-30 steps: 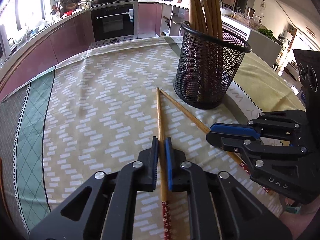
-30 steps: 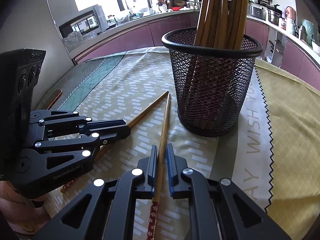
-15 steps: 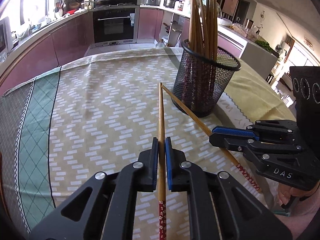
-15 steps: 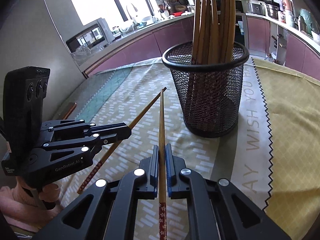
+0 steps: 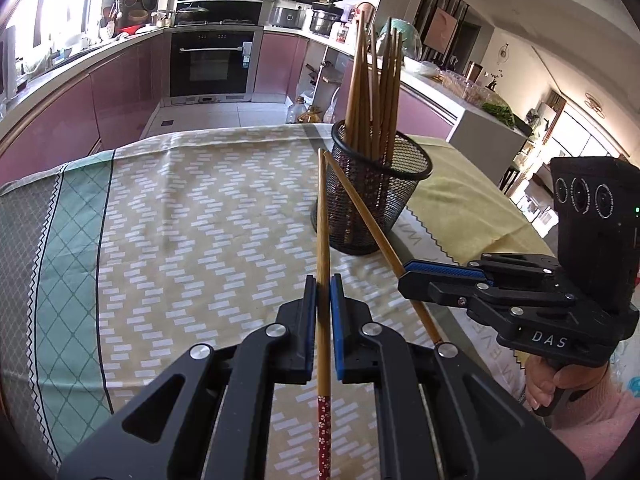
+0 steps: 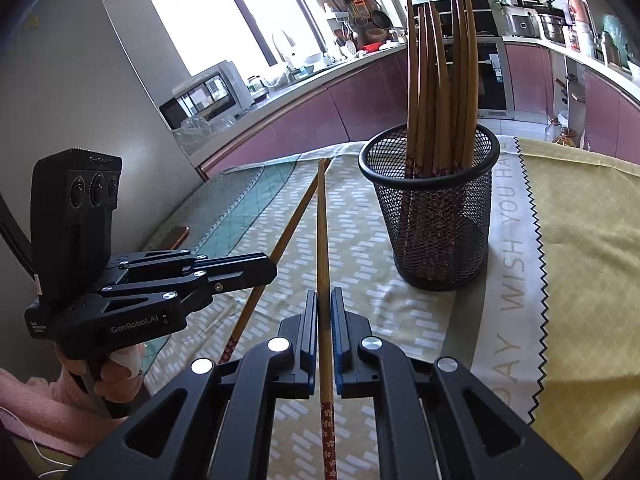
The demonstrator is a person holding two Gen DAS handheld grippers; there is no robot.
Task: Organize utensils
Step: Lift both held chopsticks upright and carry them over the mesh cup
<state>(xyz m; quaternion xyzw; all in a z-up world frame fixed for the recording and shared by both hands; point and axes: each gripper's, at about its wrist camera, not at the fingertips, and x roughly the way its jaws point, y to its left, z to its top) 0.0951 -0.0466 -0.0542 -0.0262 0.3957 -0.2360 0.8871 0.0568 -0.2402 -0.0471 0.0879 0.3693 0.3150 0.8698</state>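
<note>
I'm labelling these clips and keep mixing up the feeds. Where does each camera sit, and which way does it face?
Left wrist: on the left gripper, looking along its chopstick toward the oven; the right gripper and hand show at right.
Right wrist: on the right gripper, facing the window; the left gripper shows at left.
Shared: the mesh cup, tablecloth.

Patterned end of the chopstick (image 5: 322, 240) in the left gripper (image 5: 324, 292) runs off the bottom edge; the mesh holder (image 5: 372, 204) veils the stored chopsticks' (image 5: 376, 80) lower ends.
</note>
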